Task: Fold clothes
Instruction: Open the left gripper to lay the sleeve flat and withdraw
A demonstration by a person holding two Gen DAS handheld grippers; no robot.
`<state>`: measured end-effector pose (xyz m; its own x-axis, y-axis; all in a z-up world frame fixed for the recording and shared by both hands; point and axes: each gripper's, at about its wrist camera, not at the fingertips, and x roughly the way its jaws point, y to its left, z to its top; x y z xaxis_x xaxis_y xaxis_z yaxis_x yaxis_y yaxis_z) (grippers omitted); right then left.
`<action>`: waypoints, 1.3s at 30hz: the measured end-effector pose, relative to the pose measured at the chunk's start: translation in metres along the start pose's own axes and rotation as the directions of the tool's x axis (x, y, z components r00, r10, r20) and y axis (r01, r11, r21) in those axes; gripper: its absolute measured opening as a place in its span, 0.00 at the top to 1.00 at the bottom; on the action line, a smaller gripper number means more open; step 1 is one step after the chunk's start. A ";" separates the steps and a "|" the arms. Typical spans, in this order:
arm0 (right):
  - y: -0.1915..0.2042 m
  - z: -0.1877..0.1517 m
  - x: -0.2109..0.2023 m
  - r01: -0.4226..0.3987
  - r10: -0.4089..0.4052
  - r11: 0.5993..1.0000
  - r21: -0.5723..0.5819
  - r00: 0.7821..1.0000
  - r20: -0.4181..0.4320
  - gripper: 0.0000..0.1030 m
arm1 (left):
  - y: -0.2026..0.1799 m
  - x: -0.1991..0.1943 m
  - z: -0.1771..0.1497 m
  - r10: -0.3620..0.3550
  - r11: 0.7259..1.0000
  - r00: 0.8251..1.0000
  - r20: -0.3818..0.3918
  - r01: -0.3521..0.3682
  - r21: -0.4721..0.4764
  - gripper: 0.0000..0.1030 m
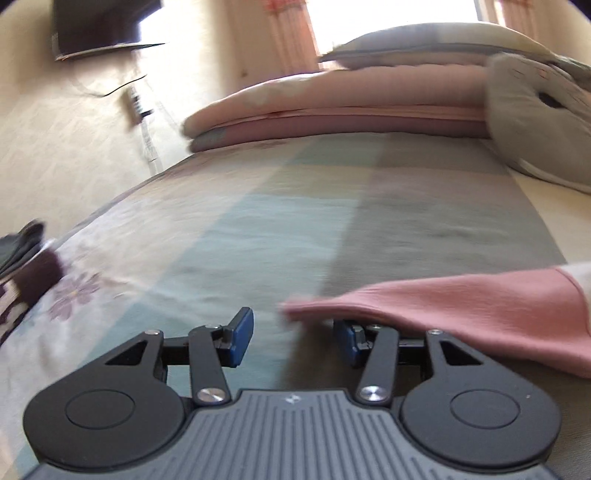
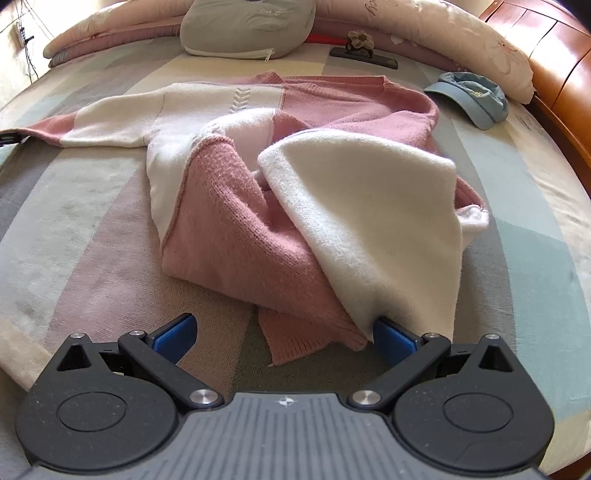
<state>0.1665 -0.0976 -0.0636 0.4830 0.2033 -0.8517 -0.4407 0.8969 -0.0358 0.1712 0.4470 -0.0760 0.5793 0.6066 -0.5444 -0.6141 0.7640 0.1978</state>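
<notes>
**Pink-and-white sweater half gathered on the bed, both grippers apart**

While the right wrist view takes in the whole sweater [image 2: 295, 177], the left wrist view catches only one pink cuff end of it [image 1: 461, 314], lying on the pale checked bedspread [image 1: 295, 206] at the lower right. That sleeve end drapes over the right-hand finger of the left gripper [image 1: 295, 336], hiding part of its blue pad; the other pad [image 1: 242, 338] stands clear, with bare bedspread between the two. The jaws are partly open and the pads are not pressing on the cloth.

From the right wrist, the sweater lies in the middle of the bed, one sleeve stretched out flat toward the left edge of the picture, the body bunched into pink and white folds. A white fold hangs down onto the right-hand finger of the right gripper [image 2: 286, 336], whose jaws stand wide; the pink hem sits between the pads without being squeezed.

Only the right view shows the blue cap [image 2: 469, 98] near the wooden bed frame [image 2: 561, 85], the grey cushion [image 2: 247, 29] at the far side, and a dark flat object with a small flower-like thing on it behind the sweater. Only the left view shows the wall-mounted dark screen [image 1: 99, 26], the curtains by the bright window [image 1: 295, 33], and a stack of folded pink bedding [image 1: 332, 118]. The left view is blurred.
</notes>
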 end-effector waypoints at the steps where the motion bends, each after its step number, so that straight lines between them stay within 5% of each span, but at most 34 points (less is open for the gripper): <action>1: 0.001 0.000 0.001 0.003 -0.003 1.000 -0.004 1.000 -0.004 0.00 | 0.006 -0.003 0.001 0.010 1.000 1.000 0.002 -0.010 -0.013 0.52; 7: 0.008 -0.002 0.005 0.019 -0.019 0.999 -0.031 1.000 -0.021 0.00 | -0.013 -0.036 0.017 -0.027 0.999 0.993 0.115 0.023 0.037 0.49; 11: 0.011 -0.006 0.003 0.001 -0.003 0.999 -0.037 0.999 -0.037 0.00 | -0.050 -0.042 0.026 -0.117 0.987 0.983 0.139 0.099 0.130 0.37; 18: 0.011 -0.014 -0.001 -0.028 0.026 0.999 -0.030 0.998 -0.052 0.00 | -0.094 -0.019 -0.003 -0.173 0.965 0.983 -0.057 0.181 0.190 0.36; 23: 0.005 -0.023 0.011 -0.063 0.063 0.998 0.004 0.994 -0.094 0.00 | -0.087 -0.033 -0.009 -0.141 0.973 0.984 -0.110 0.158 0.167 0.36; 27: 0.007 -0.032 0.012 -0.056 0.055 0.998 -0.023 0.997 -0.048 0.00 | -0.095 -0.064 -0.008 -0.160 0.957 0.979 -0.127 0.185 0.222 0.36; 32: 0.003 -0.046 0.010 -0.083 0.086 0.995 -0.055 0.995 0.046 0.00 | -0.121 -0.126 -0.022 -0.296 0.909 0.947 -0.128 0.320 0.267 0.25; 39: -0.003 -0.058 0.008 -0.113 0.127 0.988 -0.108 0.983 0.133 0.00 | -0.187 -0.220 -0.047 -0.514 0.776 0.846 -0.141 0.528 0.345 0.21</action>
<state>0.1279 -0.1216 -0.1006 0.5196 0.3664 -0.7719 -0.5720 0.8203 0.0044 0.1332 0.1597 -0.0315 0.7303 0.0899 -0.6771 0.0147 0.9890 0.1471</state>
